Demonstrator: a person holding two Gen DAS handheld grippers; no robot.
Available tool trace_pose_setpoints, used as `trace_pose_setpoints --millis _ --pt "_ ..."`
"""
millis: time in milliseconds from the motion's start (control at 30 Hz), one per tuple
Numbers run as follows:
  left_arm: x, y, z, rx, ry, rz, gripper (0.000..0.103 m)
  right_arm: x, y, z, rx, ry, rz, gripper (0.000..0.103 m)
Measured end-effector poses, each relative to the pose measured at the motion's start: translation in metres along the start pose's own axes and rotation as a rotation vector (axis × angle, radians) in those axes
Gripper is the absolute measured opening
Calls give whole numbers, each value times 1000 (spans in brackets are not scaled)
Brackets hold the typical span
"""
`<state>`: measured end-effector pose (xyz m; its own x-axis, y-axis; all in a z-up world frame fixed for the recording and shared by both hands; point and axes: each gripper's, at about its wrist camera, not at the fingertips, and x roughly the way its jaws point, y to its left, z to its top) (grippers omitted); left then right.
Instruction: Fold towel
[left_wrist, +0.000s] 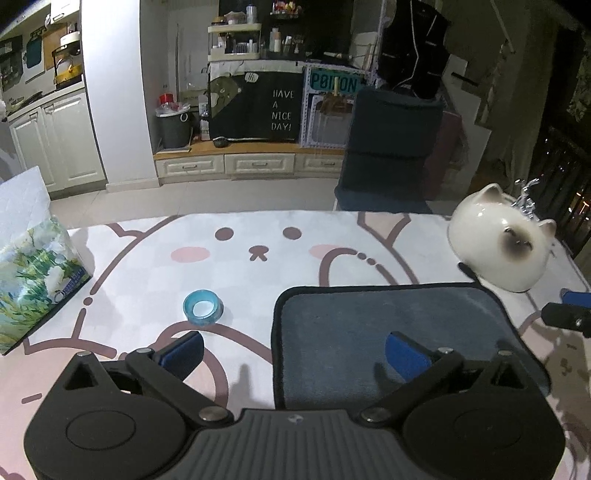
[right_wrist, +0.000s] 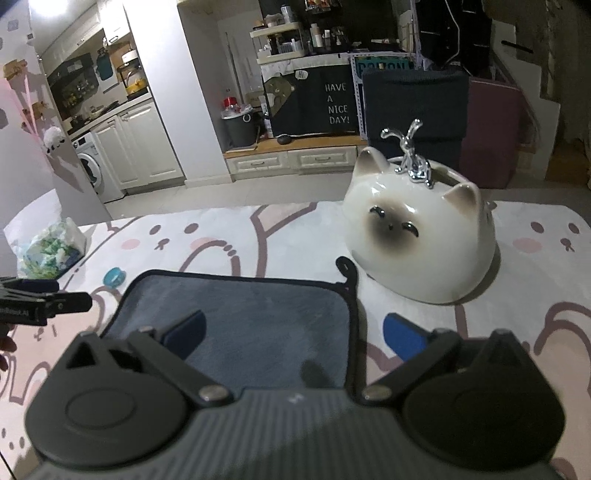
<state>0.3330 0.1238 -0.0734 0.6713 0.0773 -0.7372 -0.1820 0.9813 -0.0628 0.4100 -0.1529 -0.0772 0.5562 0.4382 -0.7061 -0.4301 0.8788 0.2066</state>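
1. Lying flat and unfolded on the surface (left_wrist: 258, 266), the grey towel (left_wrist: 388, 325) with its dark piping sat between the 2 grippers, its near edge running left to right under both cameras.
2. The left gripper (left_wrist: 293, 354) stood with its jaws wide apart and empty, straddling the towel's left edge: 1 blue pad over bare cloth-covered surface, the other over the towel.
3. The right gripper (right_wrist: 293, 334) mirrored this, jaws spread and holding nothing, straddling the towel's right edge (right_wrist: 352, 332).
4. Each near corner therefore lay just beside its own gripper, so neither arm was clearly nearer; a fold away from the person looked the likeliest move.
5. The towel's long axis was hard to judge through the fisheye, though it seemed roughly square.
6. A cat-shaped ceramic bowl (right_wrist: 421, 240) stood just beyond the far right corner, touching or nearly touching the hanging loop (right_wrist: 345, 267), and a tape roll (left_wrist: 202, 307) lay near the left edge.
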Motion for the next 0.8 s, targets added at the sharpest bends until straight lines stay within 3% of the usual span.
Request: trace_pose_setpoints --millis 800 --pt "-103 -23 -23 8 -67 -1 103 -103 34 -30 -22 -67 7 103"
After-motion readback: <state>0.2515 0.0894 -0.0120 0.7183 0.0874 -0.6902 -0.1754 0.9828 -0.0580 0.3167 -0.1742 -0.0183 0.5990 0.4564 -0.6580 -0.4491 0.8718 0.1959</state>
